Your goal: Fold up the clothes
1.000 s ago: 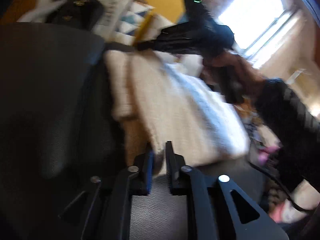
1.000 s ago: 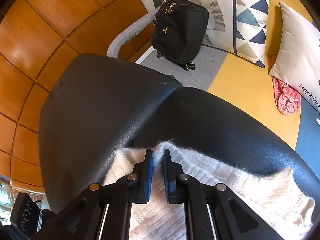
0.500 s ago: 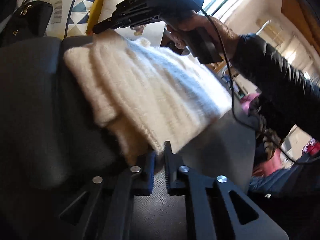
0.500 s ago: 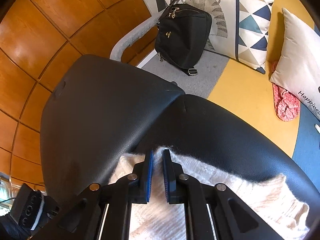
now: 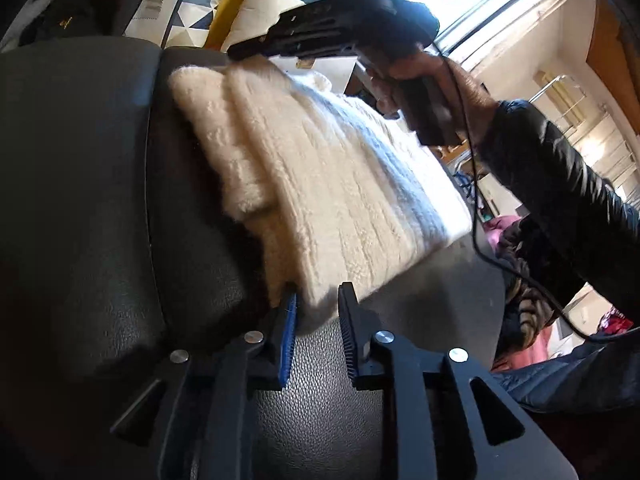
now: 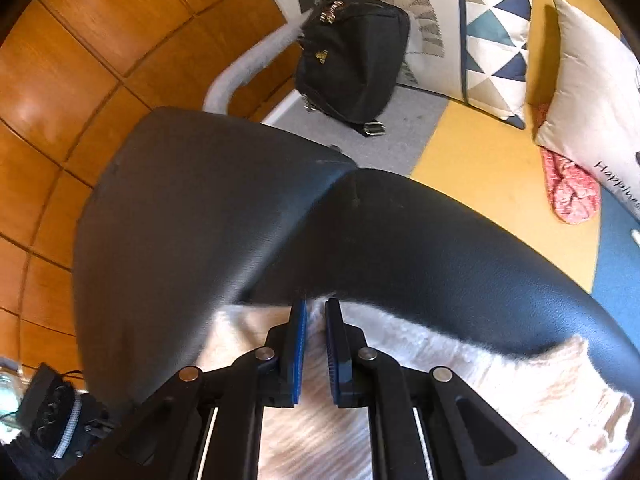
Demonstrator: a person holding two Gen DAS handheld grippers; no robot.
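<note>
Jaws of the left gripper (image 5: 318, 308) stand apart around the near corner of the sweater (image 5: 320, 168), not pressing it. Jaws of the right gripper (image 6: 316, 320) are almost closed at the far edge; whether they pinch cloth I cannot tell. Folded in layers, the sweater lies on the black chair (image 5: 80, 200). I judge the fold nearly complete; next, probably smoothing. A hand (image 5: 432, 80) holds the right gripper low, level above the sweater.

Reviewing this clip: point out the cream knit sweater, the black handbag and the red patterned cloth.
cream knit sweater (image 5: 320, 184): left wrist view, middle of the folded top layer.
black handbag (image 6: 352, 56): right wrist view, centre of its front panel.
red patterned cloth (image 6: 570, 192): right wrist view, middle of the bunched fabric.
</note>
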